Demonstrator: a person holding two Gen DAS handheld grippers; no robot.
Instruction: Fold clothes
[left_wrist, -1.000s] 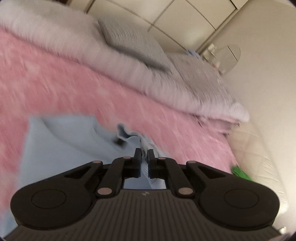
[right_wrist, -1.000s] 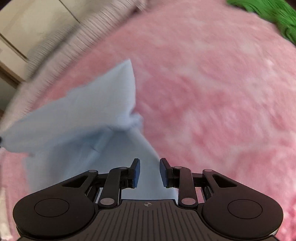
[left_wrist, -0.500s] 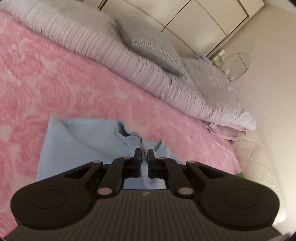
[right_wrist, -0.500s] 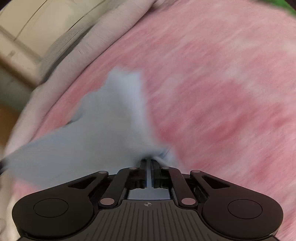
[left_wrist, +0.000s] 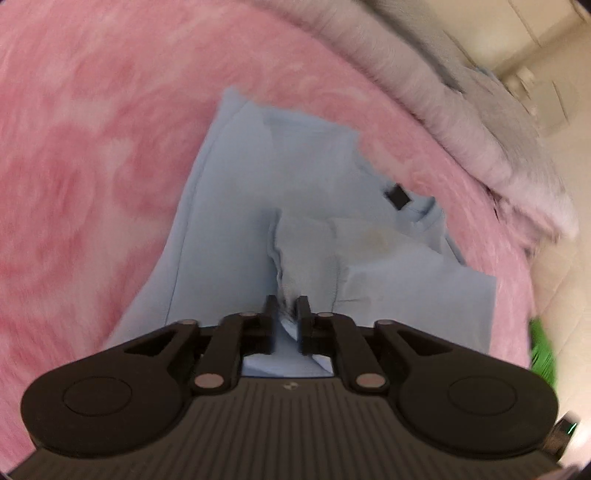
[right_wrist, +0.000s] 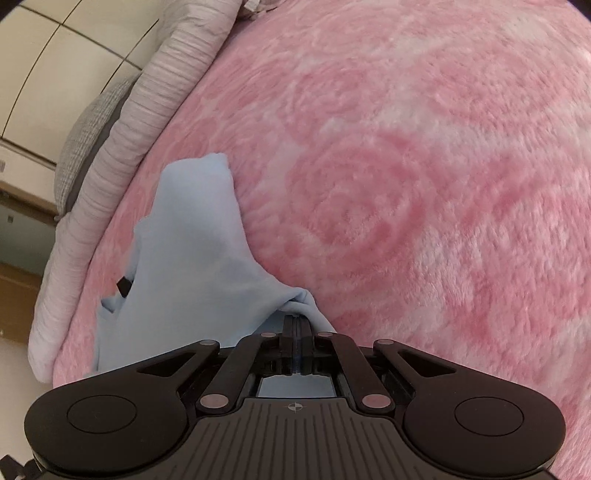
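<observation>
Here both tools are mid-fold on a light blue garment (left_wrist: 295, 206) that lies across a pink plush blanket (left_wrist: 85, 177). The left gripper (left_wrist: 287, 303) has its jaws drawn close on a bunched ridge of the cloth, with fabric wedged in the narrow gap between them; the right gripper (right_wrist: 295, 325) is pinched fully together on a gathered corner, and the cloth (right_wrist: 192, 251) rises from the blanket toward its tips. From the left wrist view part of the garment already lies doubled over itself, a small black tag (left_wrist: 398, 195) showing near its far edge (what kind of garment it is cannot be told). The step in hand seems to be carrying the held edge over to lay a fold. The next move likely calls for both grips travelling together so the cloth stays taut, then lowering it flat and lining up the edges before letting go. A grey striped duvet (right_wrist: 147, 96) lies along the blanket's far side.
</observation>
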